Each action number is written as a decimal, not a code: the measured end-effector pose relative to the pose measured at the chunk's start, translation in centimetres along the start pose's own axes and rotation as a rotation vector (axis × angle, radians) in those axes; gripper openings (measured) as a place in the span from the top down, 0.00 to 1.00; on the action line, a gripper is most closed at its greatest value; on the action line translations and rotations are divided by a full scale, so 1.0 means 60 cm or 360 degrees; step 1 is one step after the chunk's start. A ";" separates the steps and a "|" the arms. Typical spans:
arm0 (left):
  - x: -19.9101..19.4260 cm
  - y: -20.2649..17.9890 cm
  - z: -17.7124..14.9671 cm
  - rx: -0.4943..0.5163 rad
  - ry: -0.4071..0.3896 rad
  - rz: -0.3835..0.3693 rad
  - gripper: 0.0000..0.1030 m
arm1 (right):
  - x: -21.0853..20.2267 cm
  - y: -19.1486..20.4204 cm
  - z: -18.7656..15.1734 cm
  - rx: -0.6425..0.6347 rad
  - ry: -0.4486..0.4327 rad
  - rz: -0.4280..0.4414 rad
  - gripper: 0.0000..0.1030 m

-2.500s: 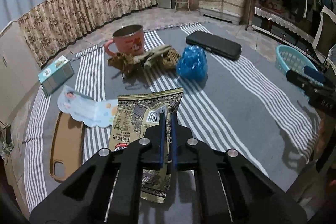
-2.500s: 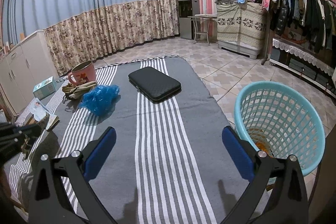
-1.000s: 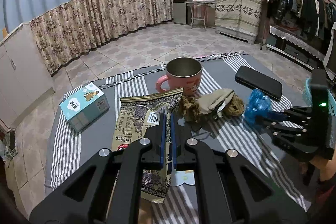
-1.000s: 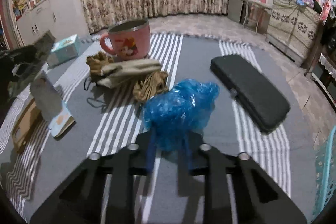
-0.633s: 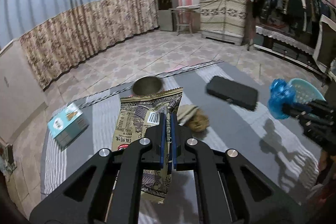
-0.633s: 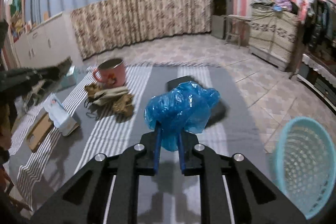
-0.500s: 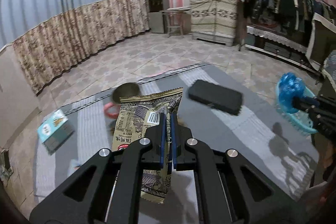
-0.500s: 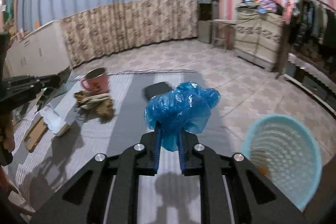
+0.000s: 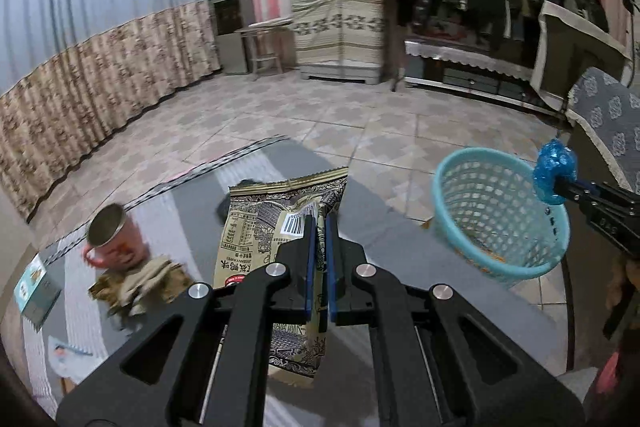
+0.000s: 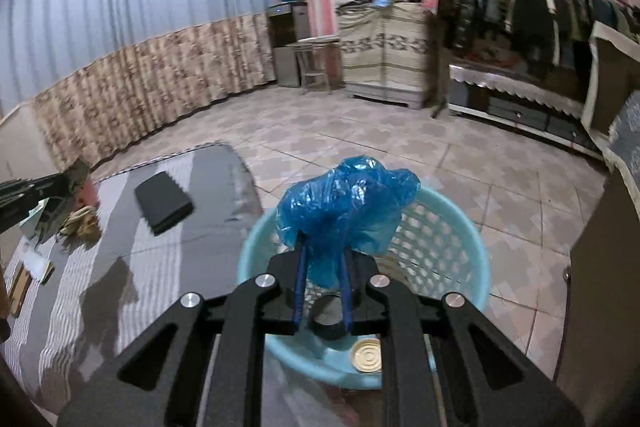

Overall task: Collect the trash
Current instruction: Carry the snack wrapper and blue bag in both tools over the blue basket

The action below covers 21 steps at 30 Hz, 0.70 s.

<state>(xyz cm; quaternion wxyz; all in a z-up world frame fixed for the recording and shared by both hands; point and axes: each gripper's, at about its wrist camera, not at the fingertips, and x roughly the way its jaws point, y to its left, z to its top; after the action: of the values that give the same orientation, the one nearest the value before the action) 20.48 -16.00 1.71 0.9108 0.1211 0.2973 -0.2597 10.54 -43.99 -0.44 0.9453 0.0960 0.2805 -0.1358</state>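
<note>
Between the fingers of the left gripper (image 9: 318, 227) a printed snack wrapper (image 9: 276, 227) is pinched tight, its serrated top edge standing up past the fingertips and its lower end hanging below them. Beyond those fingers and to their right stands a turquoise basket (image 9: 500, 215) on the tiled floor, close beside the edge of the grey striped mat (image 9: 380, 215). To the left of the fingers, on the mat, lie a pink mug (image 9: 114, 241), a crumpled tan cloth (image 9: 140, 287) touching it, and a small teal box (image 9: 36, 285) farther left.

Clamped narrowly between the fingers of the right gripper (image 10: 323, 247) is a crumpled blue plastic bag (image 10: 344, 205), bulging above and ahead of the fingertips. Directly beneath and beyond these fingers is the same basket (image 10: 256, 247), its open mouth under the bag; a round gold lid (image 10: 366, 355) lies on its bottom. In the left wrist view the bag (image 9: 554, 171) sits at the far rim of the basket. Left of the right fingers, on the mat, rests a black case (image 10: 162, 201).
</note>
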 end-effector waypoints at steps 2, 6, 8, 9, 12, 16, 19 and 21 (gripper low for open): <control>0.011 -0.031 0.010 0.0028 -0.0001 -0.0041 0.97 | 0.003 -0.015 -0.001 0.0004 0.0001 -0.0009 0.86; 0.036 -0.085 0.021 0.0070 0.0015 -0.0108 0.97 | 0.011 -0.045 0.000 0.0033 -0.0005 -0.0009 0.86; 0.048 -0.116 0.020 0.0096 0.0023 -0.0147 0.97 | 0.010 -0.051 -0.006 0.0045 -0.0008 -0.0002 0.86; 0.054 -0.128 0.021 0.0107 0.0027 -0.0163 0.97 | 0.013 -0.054 -0.009 0.0048 -0.0003 -0.0001 0.86; 0.076 -0.174 0.026 0.0148 0.0045 -0.0220 0.97 | 0.022 -0.062 -0.011 0.0078 0.0006 0.0000 0.86; 0.096 -0.220 0.035 0.0206 0.0058 -0.0268 0.97 | 0.029 -0.080 -0.018 0.0129 0.0008 0.0004 0.86; 0.112 -0.253 0.042 0.0241 0.0072 -0.0302 0.97 | 0.032 -0.099 -0.025 0.0176 0.0010 -0.0006 0.86; 0.123 -0.272 0.045 0.0259 0.0083 -0.0323 0.97 | 0.032 -0.112 -0.032 0.0212 0.0009 -0.0016 0.86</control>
<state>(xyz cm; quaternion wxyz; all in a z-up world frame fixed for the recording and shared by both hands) 17.92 -33.63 -1.67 0.8588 0.1706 0.3096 -0.3707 9.04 -50.25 -3.78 0.9354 0.1577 0.2739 -0.1587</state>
